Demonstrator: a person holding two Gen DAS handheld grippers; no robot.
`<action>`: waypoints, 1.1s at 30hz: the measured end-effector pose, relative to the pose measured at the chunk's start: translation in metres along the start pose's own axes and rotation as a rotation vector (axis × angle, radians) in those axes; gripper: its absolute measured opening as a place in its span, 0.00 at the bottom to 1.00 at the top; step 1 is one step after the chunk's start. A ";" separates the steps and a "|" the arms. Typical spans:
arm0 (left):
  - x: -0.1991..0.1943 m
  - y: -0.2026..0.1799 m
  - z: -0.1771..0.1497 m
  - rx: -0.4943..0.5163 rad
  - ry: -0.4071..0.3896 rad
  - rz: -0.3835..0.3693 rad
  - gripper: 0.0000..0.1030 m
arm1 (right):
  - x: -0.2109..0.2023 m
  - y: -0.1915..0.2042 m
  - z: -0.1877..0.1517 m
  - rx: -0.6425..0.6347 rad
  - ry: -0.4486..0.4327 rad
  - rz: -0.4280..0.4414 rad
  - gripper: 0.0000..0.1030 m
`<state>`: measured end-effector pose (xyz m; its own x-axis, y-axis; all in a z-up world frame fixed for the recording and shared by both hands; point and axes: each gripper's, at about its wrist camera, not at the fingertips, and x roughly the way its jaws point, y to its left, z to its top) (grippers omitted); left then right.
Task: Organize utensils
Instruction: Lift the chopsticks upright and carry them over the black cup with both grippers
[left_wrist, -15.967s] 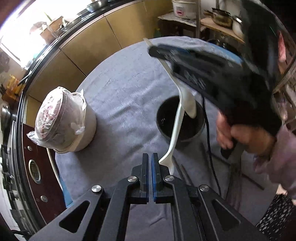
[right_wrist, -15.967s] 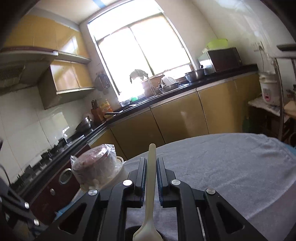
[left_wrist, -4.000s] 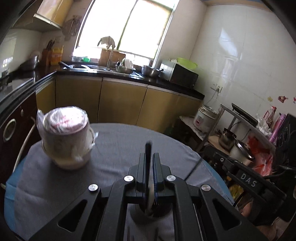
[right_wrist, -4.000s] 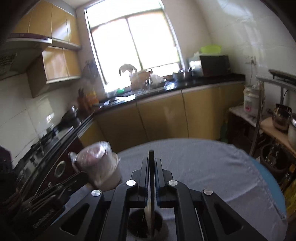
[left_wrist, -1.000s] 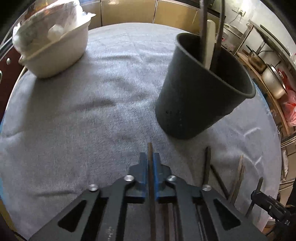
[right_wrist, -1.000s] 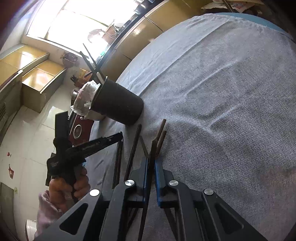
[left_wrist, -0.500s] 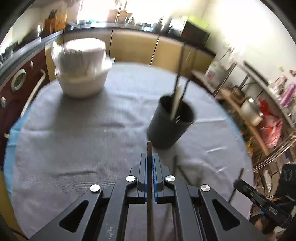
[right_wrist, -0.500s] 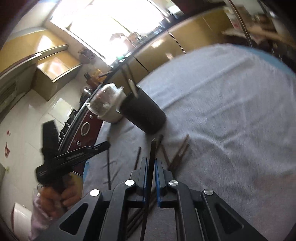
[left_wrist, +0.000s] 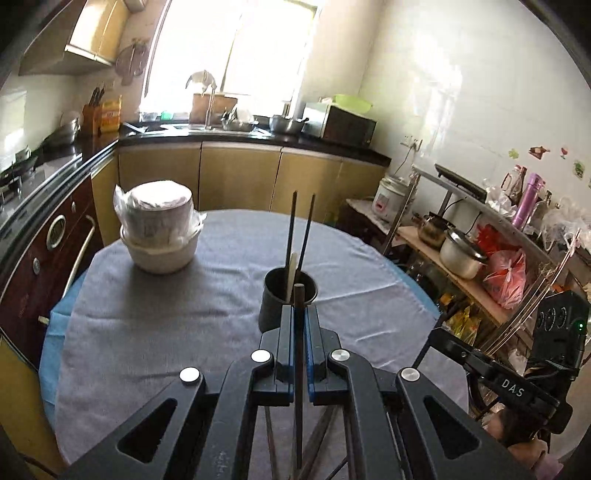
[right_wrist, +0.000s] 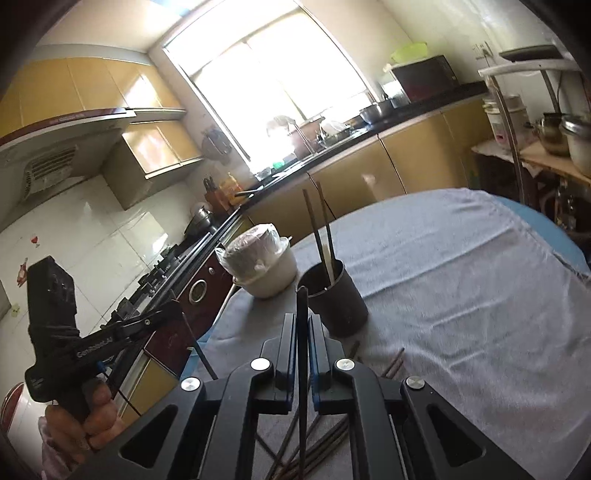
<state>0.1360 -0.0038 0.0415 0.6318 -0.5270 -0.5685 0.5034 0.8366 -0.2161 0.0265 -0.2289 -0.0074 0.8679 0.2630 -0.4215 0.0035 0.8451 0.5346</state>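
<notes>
A black cup (left_wrist: 273, 310) stands mid-table on the grey cloth (left_wrist: 177, 317), holding two upright dark chopsticks (left_wrist: 291, 229) and a white spoon (left_wrist: 293, 264). My left gripper (left_wrist: 299, 317) hovers above the near side of the cup, shut on a dark chopstick (left_wrist: 298, 373) that runs along its fingers. In the right wrist view my right gripper (right_wrist: 303, 323) is shut on another dark chopstick (right_wrist: 302, 369), with the cup (right_wrist: 340, 306) just beyond it to the right. Several loose chopsticks (right_wrist: 317, 446) lie on the cloth under the grippers.
A white pot wrapped in plastic (left_wrist: 159, 229) sits at the table's far left. A rack with metal pots (left_wrist: 458, 254) and bags stands to the right of the table. Kitchen cabinets and a counter (left_wrist: 236, 173) run behind. A hand (right_wrist: 81, 417) holds the left gripper's handle.
Both grippers have lifted off the table and tilted up, each carrying a chopstick. The cup now sits farther away and lower in both views.
</notes>
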 end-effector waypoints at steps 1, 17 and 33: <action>-0.002 -0.002 0.003 0.007 -0.005 0.002 0.05 | -0.002 0.003 0.003 -0.010 -0.009 -0.002 0.07; 0.012 -0.021 0.122 0.067 -0.147 0.056 0.05 | 0.021 0.052 0.116 -0.188 -0.190 -0.074 0.07; 0.106 0.008 0.140 -0.031 -0.212 0.108 0.05 | 0.135 0.060 0.159 -0.260 -0.225 -0.226 0.07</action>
<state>0.2897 -0.0739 0.0904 0.7920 -0.4514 -0.4111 0.4100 0.8921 -0.1897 0.2231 -0.2170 0.0838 0.9467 -0.0270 -0.3211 0.1062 0.9669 0.2319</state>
